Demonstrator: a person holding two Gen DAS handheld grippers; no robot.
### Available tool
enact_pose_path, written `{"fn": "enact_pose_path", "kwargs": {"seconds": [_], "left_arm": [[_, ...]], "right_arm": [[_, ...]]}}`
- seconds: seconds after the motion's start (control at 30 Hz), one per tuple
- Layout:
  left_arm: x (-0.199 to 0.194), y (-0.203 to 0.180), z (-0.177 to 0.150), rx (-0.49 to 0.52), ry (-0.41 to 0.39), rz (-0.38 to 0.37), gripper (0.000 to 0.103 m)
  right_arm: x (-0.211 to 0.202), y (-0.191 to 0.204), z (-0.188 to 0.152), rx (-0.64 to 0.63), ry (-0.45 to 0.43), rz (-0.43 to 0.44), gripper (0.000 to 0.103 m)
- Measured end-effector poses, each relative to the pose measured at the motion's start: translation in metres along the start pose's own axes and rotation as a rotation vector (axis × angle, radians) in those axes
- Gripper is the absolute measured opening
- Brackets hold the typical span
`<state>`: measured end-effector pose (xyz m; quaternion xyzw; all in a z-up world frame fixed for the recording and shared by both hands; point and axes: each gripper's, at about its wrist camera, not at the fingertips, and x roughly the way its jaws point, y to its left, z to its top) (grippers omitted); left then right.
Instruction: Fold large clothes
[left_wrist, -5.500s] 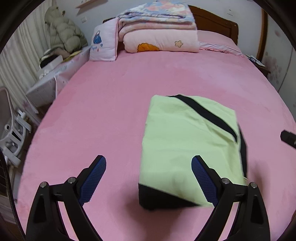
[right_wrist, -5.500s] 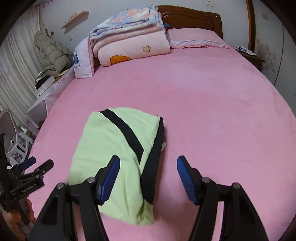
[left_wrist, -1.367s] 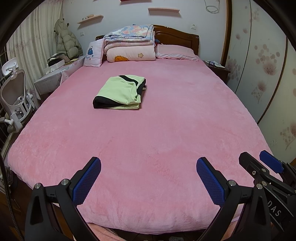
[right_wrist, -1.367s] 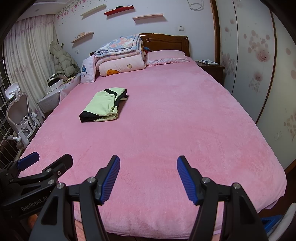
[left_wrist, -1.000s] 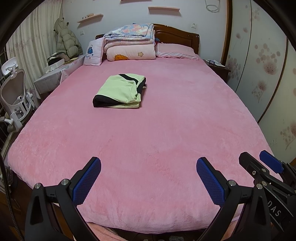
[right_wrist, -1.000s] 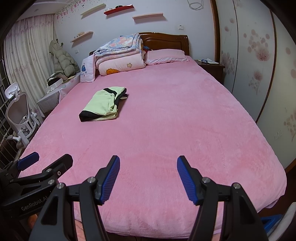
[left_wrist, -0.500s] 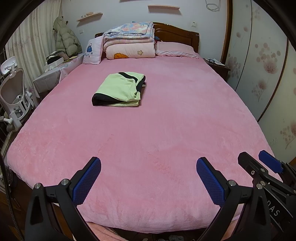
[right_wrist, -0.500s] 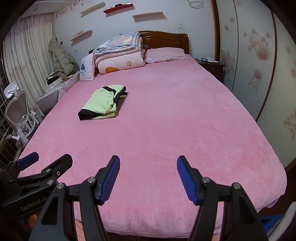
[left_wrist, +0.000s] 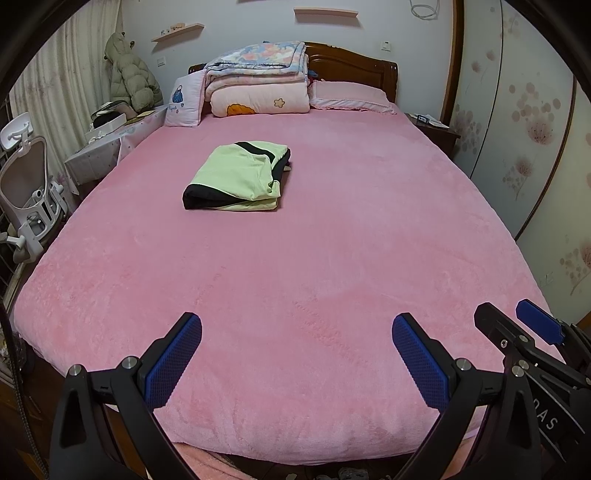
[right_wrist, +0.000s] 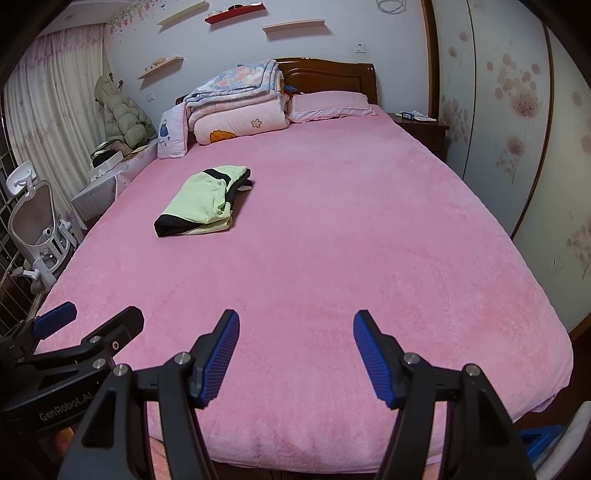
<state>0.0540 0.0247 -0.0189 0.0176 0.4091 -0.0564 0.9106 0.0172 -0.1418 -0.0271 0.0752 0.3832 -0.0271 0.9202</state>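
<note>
— Toward the headboard side of the pink bed (left_wrist: 332, 258) lies the folded green garment (left_wrist: 236, 177), looking finished.

— Hence the left gripper (left_wrist: 295, 354) and right gripper (right_wrist: 295, 354) hang at the foot, jaws spread, gripping nothing.

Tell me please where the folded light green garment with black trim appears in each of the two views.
Left wrist view: folded light green garment with black trim, left of centre, upper half, on the pink bed cover.
Right wrist view: same garment, further left.
Shared landmark: stack of folded quilts at the headboard.
</note>
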Motion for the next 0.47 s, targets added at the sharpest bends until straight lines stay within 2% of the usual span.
{"fn": "enact_pose_path", "kwargs": {"seconds": [0.47], "left_arm": [[0.0025,0.0033,0.0009,0.002,0.013,-0.004,0.102]], "right_arm": [[0.003,0.0,-0.003,0.002,0.006,-0.001,0.064]]}}
